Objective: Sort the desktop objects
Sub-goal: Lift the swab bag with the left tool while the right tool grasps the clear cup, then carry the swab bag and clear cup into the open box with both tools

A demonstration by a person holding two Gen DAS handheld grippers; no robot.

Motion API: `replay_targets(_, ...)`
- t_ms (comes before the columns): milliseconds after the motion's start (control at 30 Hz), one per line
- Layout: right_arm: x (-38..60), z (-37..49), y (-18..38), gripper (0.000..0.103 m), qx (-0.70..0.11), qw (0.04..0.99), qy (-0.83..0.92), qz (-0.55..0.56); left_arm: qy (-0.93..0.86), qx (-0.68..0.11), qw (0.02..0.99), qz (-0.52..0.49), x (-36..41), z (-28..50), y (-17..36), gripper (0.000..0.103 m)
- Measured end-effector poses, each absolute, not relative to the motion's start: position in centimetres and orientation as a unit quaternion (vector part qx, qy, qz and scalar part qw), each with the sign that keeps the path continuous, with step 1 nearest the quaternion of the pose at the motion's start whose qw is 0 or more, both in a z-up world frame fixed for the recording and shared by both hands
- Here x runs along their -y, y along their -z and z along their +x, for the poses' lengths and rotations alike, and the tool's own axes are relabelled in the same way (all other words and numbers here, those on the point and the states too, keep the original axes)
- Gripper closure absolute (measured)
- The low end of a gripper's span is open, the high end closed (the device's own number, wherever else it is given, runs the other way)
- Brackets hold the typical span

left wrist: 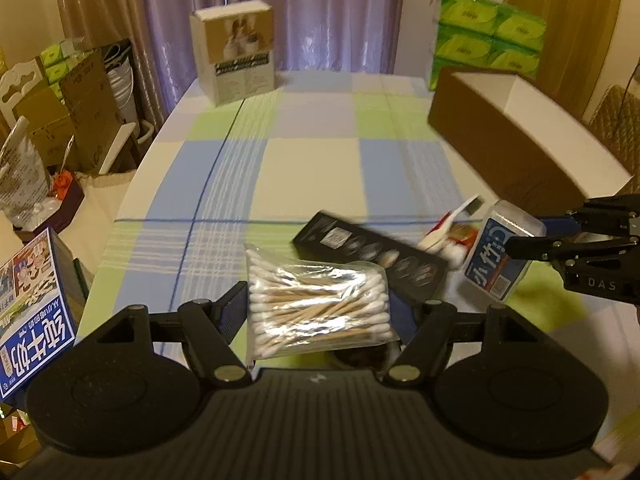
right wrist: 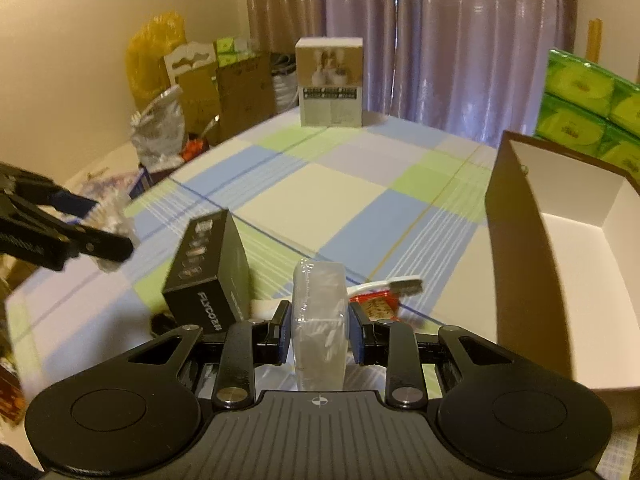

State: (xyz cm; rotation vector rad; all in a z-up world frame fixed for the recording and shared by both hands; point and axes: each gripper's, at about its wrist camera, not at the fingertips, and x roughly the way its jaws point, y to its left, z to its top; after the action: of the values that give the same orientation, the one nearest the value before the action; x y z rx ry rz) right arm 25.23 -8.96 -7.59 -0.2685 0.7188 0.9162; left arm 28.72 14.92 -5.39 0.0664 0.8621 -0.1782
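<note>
Evidently both grippers are carrying something: the left gripper (left wrist: pixel 320 308) is pinching a bag of cotton swabs (left wrist: pixel 318 310) between its fingers, just above the checked tablecloth (left wrist: pixel 312 168), and the right gripper (right wrist: pixel 319 326) is clamping a clear plastic case (right wrist: pixel 319 320) by its two narrow sides, a little short of the open brown box (right wrist: pixel 560 264). Judging by looks, the bag is handling as light, soft and crinkly, its film slippery, so a hold across the packed middle of the sticks is suiting it better than a loose corner; the case is looking light and rigid but smooth-walled, so squeezing its flat faces squarely is guarding against a twist. From the left wrist, the case's blue printed label is showing, along with a blue carton (left wrist: pixel 36 320) at the table's edge; from the right wrist, the label is staying hidden, yet the box's white interior is showing bare, and the black carton (right wrist: pixel 208 268) and toothbrush (right wrist: pixel 388 284) are lying beside it
</note>
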Motion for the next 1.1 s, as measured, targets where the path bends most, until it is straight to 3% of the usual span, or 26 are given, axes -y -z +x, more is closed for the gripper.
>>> replay_targets(567, 24.2, 31.6, -3.0, 0.077, -0.28, 0.892, -0.348, -0.065, 0.257, -0.335, 0.905, 0.043, 3.4, 31.9, -0.3, 0.034)
replay_targets(833, 28.9, 37.9, -2.2, 0.077, -0.298, 0.897, -0.316, -0.078, 0.323, -0.33, 0.883, 0.084, 13.1, 36.0, 1.0, 0.034)
replay_targets(1100, 30.7, 42.4, 1.4, 0.077, -0.345, 0.884, -0.3, -0.101, 0.329, -0.397, 0.851, 0.1, 18.5, 39.9, 5.5, 0.034)
